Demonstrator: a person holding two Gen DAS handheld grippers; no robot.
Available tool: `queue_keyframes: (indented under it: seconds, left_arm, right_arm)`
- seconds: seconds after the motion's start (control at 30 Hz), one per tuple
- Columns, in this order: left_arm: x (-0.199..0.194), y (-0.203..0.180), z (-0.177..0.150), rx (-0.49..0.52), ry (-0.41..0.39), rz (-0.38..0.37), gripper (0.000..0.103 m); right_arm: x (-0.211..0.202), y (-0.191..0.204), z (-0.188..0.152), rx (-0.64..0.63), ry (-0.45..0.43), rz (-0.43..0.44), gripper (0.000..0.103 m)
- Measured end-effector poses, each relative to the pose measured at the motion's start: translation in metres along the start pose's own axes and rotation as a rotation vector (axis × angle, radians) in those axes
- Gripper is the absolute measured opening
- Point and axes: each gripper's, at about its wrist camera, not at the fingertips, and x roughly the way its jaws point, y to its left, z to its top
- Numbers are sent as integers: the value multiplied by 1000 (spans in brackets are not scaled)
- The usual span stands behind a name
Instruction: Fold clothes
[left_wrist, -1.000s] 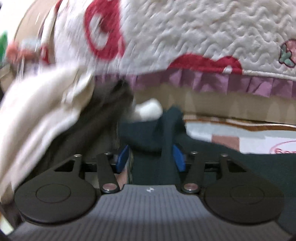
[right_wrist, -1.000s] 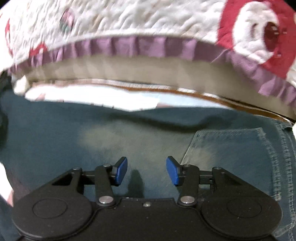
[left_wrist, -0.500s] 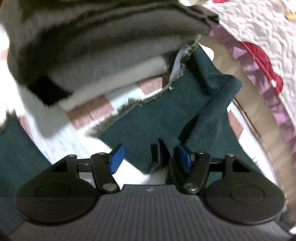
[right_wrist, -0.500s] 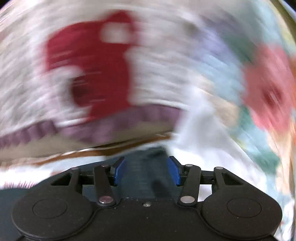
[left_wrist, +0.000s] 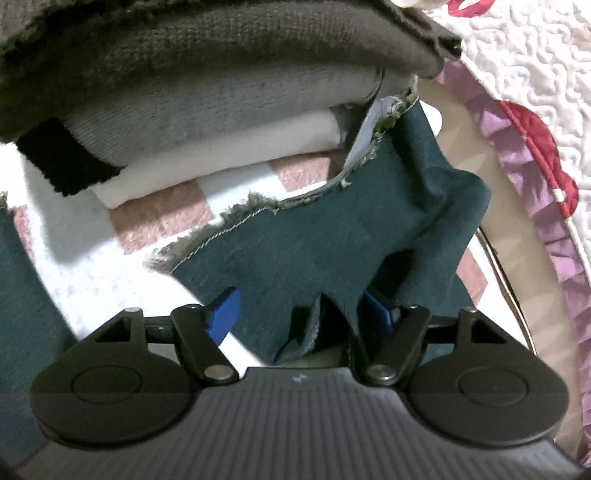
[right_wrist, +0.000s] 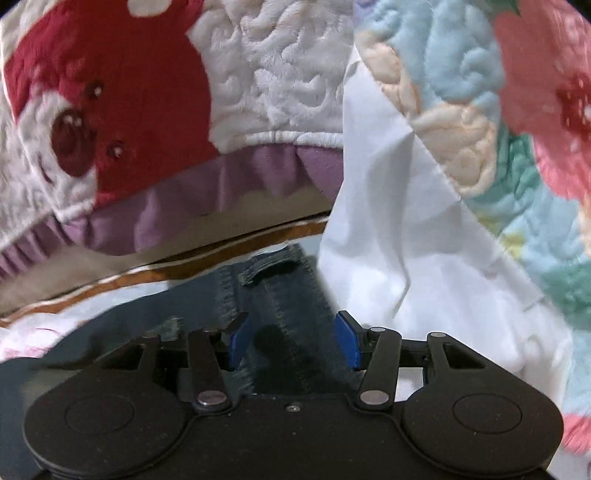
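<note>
While your left gripper (left_wrist: 299, 314) sits over the frayed hem end of the dark jeans (left_wrist: 325, 236), its jaws stand wide apart with a bunched fold of denim between them, pressed against the right pad only, so nothing is pinched. Your right gripper (right_wrist: 293, 339) is at the other end, jaws equally wide, straddling the waistband with its belt loop (right_wrist: 266, 267) but not closed on it. The jeans lie stretched across the checked bedding (left_wrist: 162, 210), the leg end rumpled and just beside a stack of folded clothes (left_wrist: 207, 96); a white garment (right_wrist: 406, 240) hangs at the waist end.

By my reading, you are at a grasp on both ends, either to begin a fold or to tidy one. Whichever it is, each pair of jaws needs to close on a clean edge: at the left, gather the loose fold so both layers sit between the pads, and keep clear of the stack.
</note>
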Motion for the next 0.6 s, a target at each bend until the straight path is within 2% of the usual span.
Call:
queue_keyframes:
  seconds: [0.07, 0.2, 0.27, 0.37, 0.53, 0.57, 0.6]
  left_arm:
    - [1, 1, 3, -10, 6, -5, 72]
    - [3, 5, 8, -47, 15, -16, 72]
    - [4, 7, 8, -68, 11, -20, 72]
    - [5, 5, 7, -56, 0, -15, 72]
    - [7, -8, 1, 49, -9, 30, 73]
    - [8, -11, 0, 70, -11, 39, 73]
    - [8, -13, -1, 92, -13, 48, 73]
  right_arm:
    - [6, -1, -2, 18, 2, -10, 58]
    - [17, -7, -7, 145, 29, 16, 72]
    - [20, -5, -6, 145, 30, 19, 73]
    - [24, 3, -8, 72, 7, 6, 73]
    - [46, 25, -8, -171, -76, -34, 75]
    - [48, 28, -7, -201, -77, -23, 65]
    - [47, 28, -5, -222, -69, 14, 43]
